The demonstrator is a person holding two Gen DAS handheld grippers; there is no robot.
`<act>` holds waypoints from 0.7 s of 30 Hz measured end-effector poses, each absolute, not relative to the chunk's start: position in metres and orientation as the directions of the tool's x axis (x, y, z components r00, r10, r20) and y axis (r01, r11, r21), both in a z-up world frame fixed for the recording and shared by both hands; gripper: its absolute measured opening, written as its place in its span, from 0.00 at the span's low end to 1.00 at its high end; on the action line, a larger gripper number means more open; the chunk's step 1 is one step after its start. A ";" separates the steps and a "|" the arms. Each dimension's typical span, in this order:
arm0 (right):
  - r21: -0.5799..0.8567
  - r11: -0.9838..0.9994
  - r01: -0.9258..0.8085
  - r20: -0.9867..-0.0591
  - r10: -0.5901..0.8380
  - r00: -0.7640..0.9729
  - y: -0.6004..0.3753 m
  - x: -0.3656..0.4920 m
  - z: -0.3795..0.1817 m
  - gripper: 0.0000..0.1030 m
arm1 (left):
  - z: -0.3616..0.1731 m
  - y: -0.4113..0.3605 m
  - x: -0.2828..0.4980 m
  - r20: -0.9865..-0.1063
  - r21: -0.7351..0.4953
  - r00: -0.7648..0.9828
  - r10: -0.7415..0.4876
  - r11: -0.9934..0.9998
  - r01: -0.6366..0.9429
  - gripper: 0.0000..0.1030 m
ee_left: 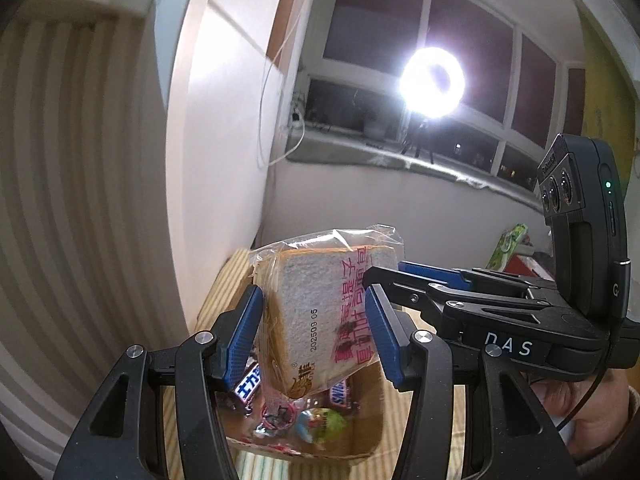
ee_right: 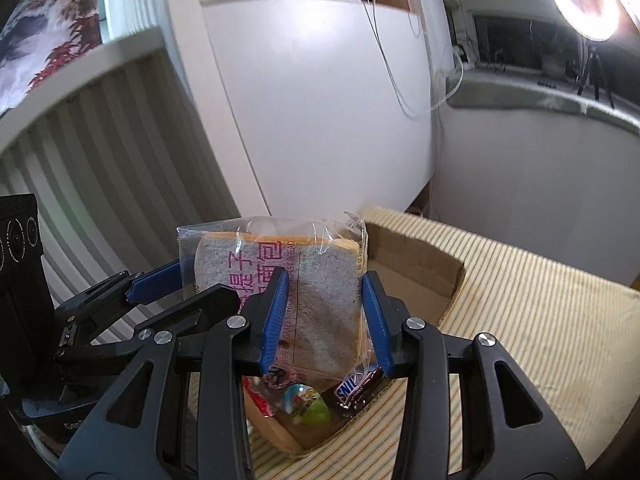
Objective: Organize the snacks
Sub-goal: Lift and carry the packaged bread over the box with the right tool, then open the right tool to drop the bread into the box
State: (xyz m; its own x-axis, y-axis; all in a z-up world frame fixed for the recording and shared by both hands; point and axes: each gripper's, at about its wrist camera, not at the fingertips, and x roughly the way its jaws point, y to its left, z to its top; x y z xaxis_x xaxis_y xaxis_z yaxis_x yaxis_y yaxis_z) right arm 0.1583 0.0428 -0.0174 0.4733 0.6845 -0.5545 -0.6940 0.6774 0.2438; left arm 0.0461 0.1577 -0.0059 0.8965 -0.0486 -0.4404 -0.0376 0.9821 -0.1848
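1. In the left wrist view, the left gripper (ee_left: 316, 324) has its blue-padded fingers (ee_left: 244, 336) on either side of a wrapped bread slice (ee_left: 316, 312). The pad at 3 o'clock presses the wrapper; at the 9 o'clock pad I cannot tell whether it touches.
2. In the right wrist view, the right gripper (ee_right: 324, 320) pinches the same bread slice (ee_right: 320, 312) by its edges, its fingers (ee_right: 376, 320) closed against the clear wrapper.
3. The bread stands upright, held between both grippers above an open cardboard box (ee_left: 360, 432). In the left view the right gripper (ee_left: 420, 280) reaches in from 3 o'clock, its blue tips at the far edge of the slice; a hand (ee_left: 584, 420) shows under it.
4. In the right view the left gripper (ee_right: 160, 280) comes in from 9 o'clock, one blue tip against the wrapper's near corner.
5. Directly below the bread, the cardboard box (ee_right: 416, 276) holds Snickers bars (ee_left: 250, 384), another Snickers bar (ee_right: 356, 388), and a small round green-and-blue candy (ee_right: 308, 404).
6. The box sits on a striped cloth surface (ee_right: 520, 320).
7. Farther off, at 12 to 1 o'clock, a white wardrobe (ee_right: 320, 100) rises behind the box, and a glaring ring light (ee_left: 434, 80) stands before a dark window (ee_left: 472, 32).
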 end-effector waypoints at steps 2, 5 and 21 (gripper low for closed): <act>0.247 0.681 -0.689 -0.584 0.672 0.455 0.050 0.171 -0.036 0.40 | -0.017 0.162 0.056 -0.463 -0.195 0.885 -0.053 0.980 -0.043 0.49; 0.156 0.750 -0.643 -0.677 0.555 0.483 0.061 0.189 -0.070 0.50 | -0.044 0.168 0.073 -0.530 -0.185 0.848 -0.017 0.978 -0.096 0.58; -0.058 0.807 -0.588 -0.520 0.478 0.708 0.040 0.129 -0.020 0.95 | -0.046 0.171 0.046 -0.558 -0.093 0.815 0.160 0.963 -0.253 0.75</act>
